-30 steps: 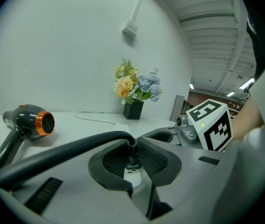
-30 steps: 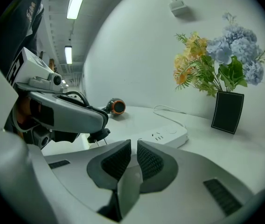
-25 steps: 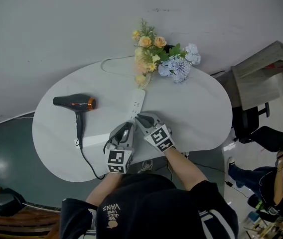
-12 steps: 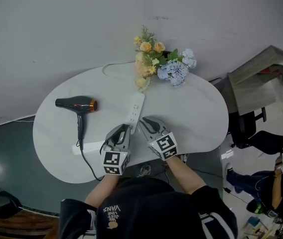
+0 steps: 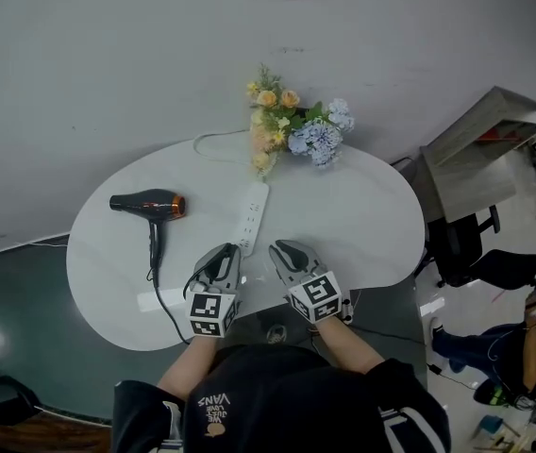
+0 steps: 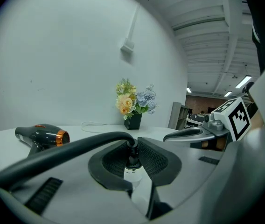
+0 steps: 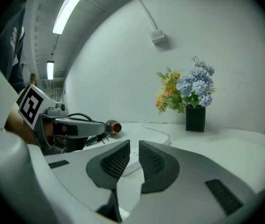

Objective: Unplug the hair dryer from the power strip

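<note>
White desk against a grey wall: hair dryer at frame left, power strip at centre. My left claw clenches the plug, seemingly free of the strip; right claw is slack and empty. I'd grip firmly and draw the cord clear. Shirt reads "VANS".

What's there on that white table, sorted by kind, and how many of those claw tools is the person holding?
hair dryer: 1
power strip: 1
bunch of flowers in a black pot: 1
claw tools: 2, the left gripper and the right gripper
Total: 5
</note>
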